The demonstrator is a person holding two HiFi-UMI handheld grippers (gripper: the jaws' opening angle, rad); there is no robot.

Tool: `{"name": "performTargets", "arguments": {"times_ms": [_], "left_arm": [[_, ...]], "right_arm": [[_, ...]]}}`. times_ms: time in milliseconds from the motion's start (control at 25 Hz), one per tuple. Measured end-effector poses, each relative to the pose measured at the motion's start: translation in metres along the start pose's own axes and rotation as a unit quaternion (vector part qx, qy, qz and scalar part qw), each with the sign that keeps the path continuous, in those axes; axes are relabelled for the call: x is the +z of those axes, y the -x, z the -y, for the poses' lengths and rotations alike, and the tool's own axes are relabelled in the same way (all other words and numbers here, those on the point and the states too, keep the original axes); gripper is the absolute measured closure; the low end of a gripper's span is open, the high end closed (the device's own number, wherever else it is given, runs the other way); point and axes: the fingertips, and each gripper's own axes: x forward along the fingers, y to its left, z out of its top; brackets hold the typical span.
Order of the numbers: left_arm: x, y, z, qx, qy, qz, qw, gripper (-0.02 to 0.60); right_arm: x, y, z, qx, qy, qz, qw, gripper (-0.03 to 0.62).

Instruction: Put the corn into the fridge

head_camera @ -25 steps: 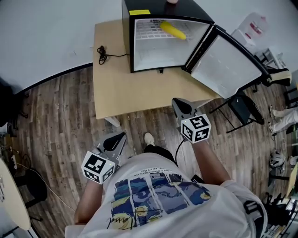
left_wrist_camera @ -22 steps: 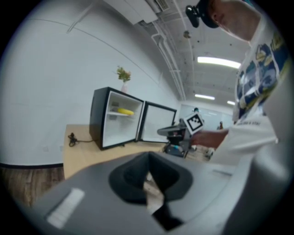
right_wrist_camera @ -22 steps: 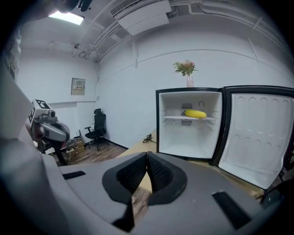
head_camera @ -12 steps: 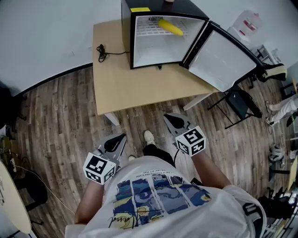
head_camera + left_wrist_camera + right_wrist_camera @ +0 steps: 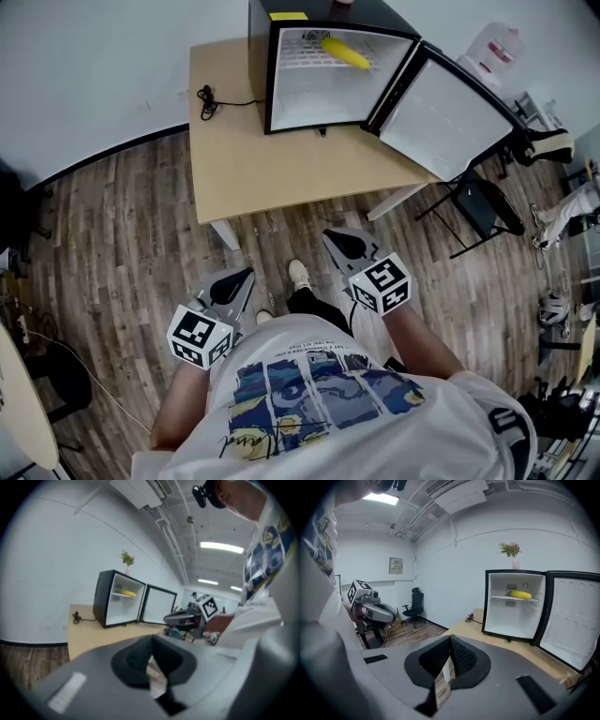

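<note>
The yellow corn (image 5: 344, 53) lies on the upper shelf of the small black fridge (image 5: 309, 98), which stands at the back of the wooden table (image 5: 272, 178) with its door (image 5: 445, 117) swung wide to the right. The corn also shows in the left gripper view (image 5: 128, 593) and the right gripper view (image 5: 521, 594). Both grippers are held close to the person's body, above the floor and short of the table. The left gripper (image 5: 236, 278) is shut and empty, its pads meeting (image 5: 151, 640). The right gripper (image 5: 337, 240) is shut and empty too (image 5: 450, 639).
A black cable (image 5: 204, 101) lies coiled on the table left of the fridge. A dark chair (image 5: 487, 211) stands under the open door. A white jug (image 5: 497, 52) sits behind the door. A vase of flowers (image 5: 513, 552) tops the fridge. An office chair (image 5: 416, 604) stands by the far wall.
The right gripper has drawn back from the table's front edge toward the person's body, moving left in the head view. The left gripper has barely shifted. The corn stays on the shelf.
</note>
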Motion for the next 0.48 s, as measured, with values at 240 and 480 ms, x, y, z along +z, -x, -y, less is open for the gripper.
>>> {"name": "performTargets", "arguments": {"times_ms": [240,480], "left_arm": [[-0.008,0.01,0.002,0.007,0.007,0.002,1.0,0.572],[-0.01,0.016,0.004,0.01,0.007,0.004,0.9999,0.572]], "right_arm": [[-0.003,0.0,-0.01,0.006,0.01,-0.006,1.0,0.583],[-0.002,0.0,-0.017,0.011,0.016,-0.005,1.0,0.583]]}}
